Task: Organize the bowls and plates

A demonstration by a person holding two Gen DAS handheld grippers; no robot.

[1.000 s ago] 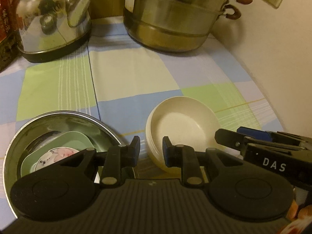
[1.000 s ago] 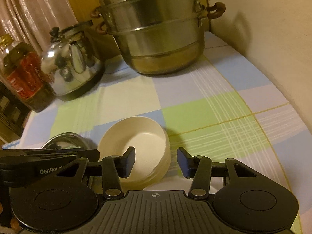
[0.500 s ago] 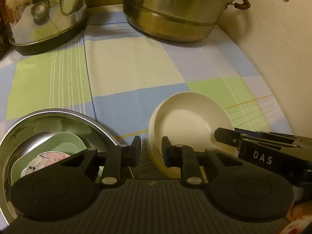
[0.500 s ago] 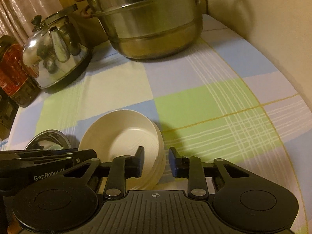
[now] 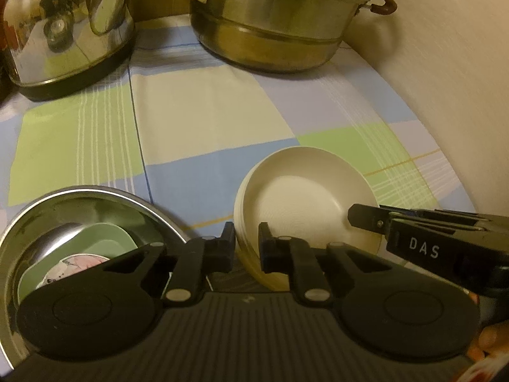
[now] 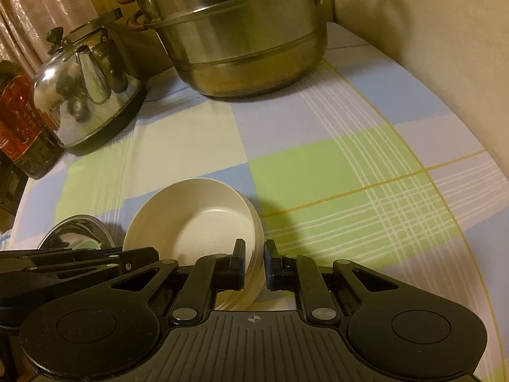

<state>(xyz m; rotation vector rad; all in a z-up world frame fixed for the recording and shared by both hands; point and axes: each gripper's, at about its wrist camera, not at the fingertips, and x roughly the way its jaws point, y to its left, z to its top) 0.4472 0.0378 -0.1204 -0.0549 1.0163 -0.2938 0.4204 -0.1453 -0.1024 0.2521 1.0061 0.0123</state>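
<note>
A stack of cream bowls (image 5: 305,200) sits tilted on the checked cloth; it also shows in the right wrist view (image 6: 197,219). My left gripper (image 5: 246,240) is shut on the stack's near left rim. My right gripper (image 6: 254,256) is shut on its right rim. A steel bowl (image 5: 86,197) at the left holds a green dish (image 5: 105,242) and a patterned plate (image 5: 73,267). The steel bowl's rim (image 6: 79,226) shows in the right wrist view, partly hidden by the left gripper.
A steel kettle (image 5: 66,25) stands at the back left and a stacked steamer pot (image 5: 276,16) at the back. A dark bottle with a red label (image 6: 22,121) stands at the far left. A wall (image 5: 445,79) borders the table on the right.
Both grippers closed onto the rim of the cream bowl stack, right from wide open. The stack now tilts up on its near side.
</note>
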